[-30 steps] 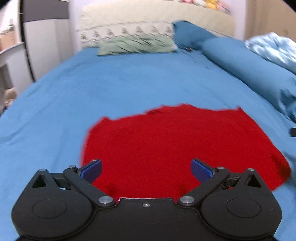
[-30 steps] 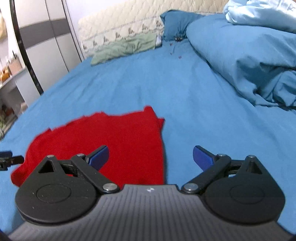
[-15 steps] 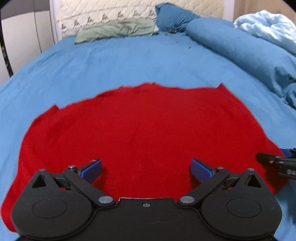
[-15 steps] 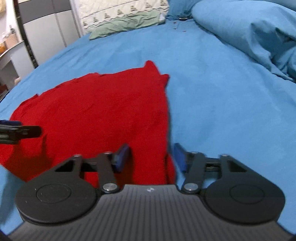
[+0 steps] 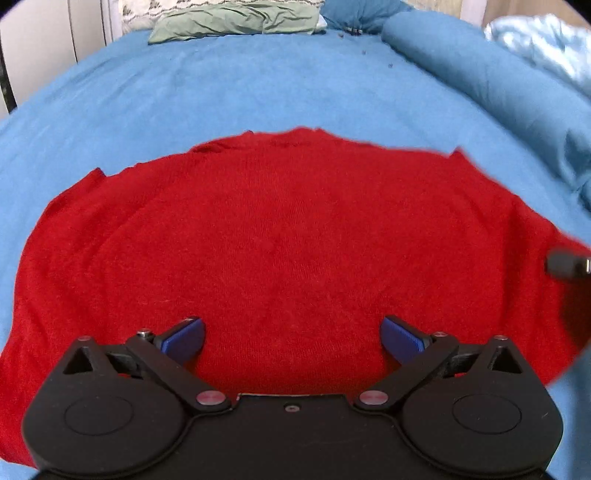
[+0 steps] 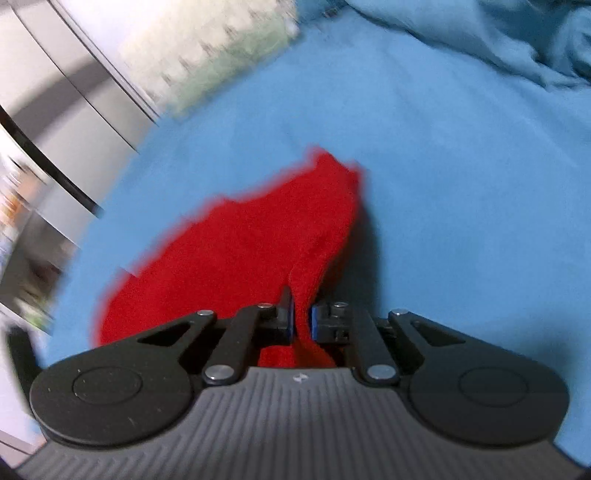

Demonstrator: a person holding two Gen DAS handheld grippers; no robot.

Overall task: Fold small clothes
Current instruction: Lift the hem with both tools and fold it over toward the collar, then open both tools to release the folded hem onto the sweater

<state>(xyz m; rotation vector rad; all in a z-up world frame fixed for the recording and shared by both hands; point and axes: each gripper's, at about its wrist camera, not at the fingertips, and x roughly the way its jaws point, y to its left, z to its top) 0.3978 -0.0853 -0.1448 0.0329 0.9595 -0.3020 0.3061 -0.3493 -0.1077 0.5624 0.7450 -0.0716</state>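
Note:
A red knit garment (image 5: pixel 280 236) lies spread flat on the blue bed sheet (image 5: pixel 258 85). My left gripper (image 5: pixel 291 338) is open, low over the garment's near edge, its blue pads apart with nothing between them. My right gripper (image 6: pixel 303 321) is shut on the garment's near right edge (image 6: pixel 306 280) and lifts it off the sheet; the cloth rises into a fold at the jaws. The rest of the garment (image 6: pixel 229 258) stretches away to the left in the blurred right wrist view. The tip of the right gripper shows at the right edge of the left wrist view (image 5: pixel 569 262).
A green pillow (image 5: pixel 236 18) and a blue pillow (image 5: pixel 354 14) lie at the head of the bed. A rolled blue duvet (image 5: pixel 491 85) runs along the right side. Grey wardrobe doors (image 6: pixel 62 92) stand to the left.
My right gripper has closed on the garment's right edge and raised it, with the view tilting. My left gripper has come lower and closer over the garment, still open.

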